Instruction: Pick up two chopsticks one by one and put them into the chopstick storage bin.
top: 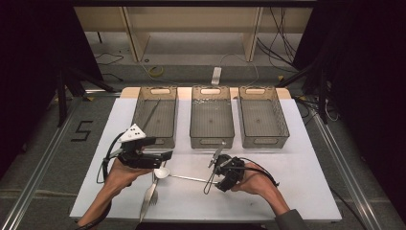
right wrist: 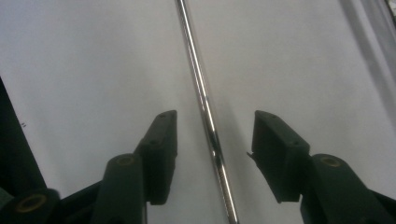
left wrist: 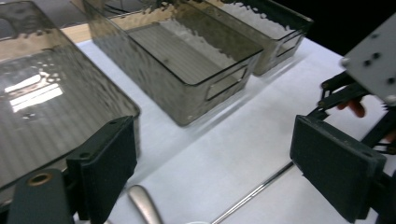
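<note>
**Grabbing the long spoon by its skinny handle**

Lining up on the spoon [top: 163,172] lying near the front middle of the counter [top: 306,191], its thin handle [right wrist: 205,112] running between the right gripper [right wrist: 212,135] fingers, which are apart and not touching it. Looks light, stiff and slippery, so I'd pinch it mid-shaft. Left gripper [left wrist: 212,168] fingers are wide apart, holding nothing, right over the bowl end. Forks [top: 149,194] lie just beside it. Three bins along the back edge: left bin [top: 155,117] holds one long utensil, middle bin [top: 212,117] and right bin [top: 263,117] look empty.

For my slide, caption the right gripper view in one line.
Right gripper with open jaws straddling a thin metal handle lying on the white table, pads not yet touching it.
</note>
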A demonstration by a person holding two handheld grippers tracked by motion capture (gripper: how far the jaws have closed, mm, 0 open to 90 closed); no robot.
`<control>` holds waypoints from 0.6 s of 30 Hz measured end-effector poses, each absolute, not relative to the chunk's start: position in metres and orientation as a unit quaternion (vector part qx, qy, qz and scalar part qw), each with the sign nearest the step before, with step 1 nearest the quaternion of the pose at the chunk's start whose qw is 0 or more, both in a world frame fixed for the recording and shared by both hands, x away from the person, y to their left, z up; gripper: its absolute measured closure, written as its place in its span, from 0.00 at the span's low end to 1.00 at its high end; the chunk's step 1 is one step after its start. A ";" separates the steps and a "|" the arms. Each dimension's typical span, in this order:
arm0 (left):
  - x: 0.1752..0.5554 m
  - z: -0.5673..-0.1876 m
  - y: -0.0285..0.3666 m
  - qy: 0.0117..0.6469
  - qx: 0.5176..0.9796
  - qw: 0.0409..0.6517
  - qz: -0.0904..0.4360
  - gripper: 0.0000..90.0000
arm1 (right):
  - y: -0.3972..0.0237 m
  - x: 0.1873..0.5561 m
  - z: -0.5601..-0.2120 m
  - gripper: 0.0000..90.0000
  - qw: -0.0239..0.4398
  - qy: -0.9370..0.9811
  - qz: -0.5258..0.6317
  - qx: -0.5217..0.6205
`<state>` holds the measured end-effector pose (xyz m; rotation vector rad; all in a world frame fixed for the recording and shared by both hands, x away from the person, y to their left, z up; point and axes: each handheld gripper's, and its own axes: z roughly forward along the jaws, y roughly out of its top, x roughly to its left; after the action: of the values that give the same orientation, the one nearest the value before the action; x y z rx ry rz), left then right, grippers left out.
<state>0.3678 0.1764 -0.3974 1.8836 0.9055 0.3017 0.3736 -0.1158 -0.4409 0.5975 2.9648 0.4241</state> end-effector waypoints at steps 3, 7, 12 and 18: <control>0.365 -0.401 0.171 0.368 0.783 0.484 0.133 0.15 | -0.113 0.376 -0.445 0.62 0.041 0.972 0.128 0.194; 0.361 -0.403 0.169 0.360 0.788 0.480 0.143 0.15 | -0.111 0.378 -0.448 0.67 0.036 0.973 0.121 0.194; 0.358 -0.409 0.169 0.356 0.789 0.479 0.146 0.15 | -0.111 0.381 -0.450 0.73 0.030 0.973 0.118 0.198; 0.352 -0.409 0.169 0.358 0.785 0.485 0.144 0.15 | -0.110 0.382 -0.452 0.78 0.024 0.974 0.112 0.194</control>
<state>0.3522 0.1695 -0.4091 1.9098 0.8714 0.3499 0.3823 -0.1099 -0.4522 0.6010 3.0148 0.3470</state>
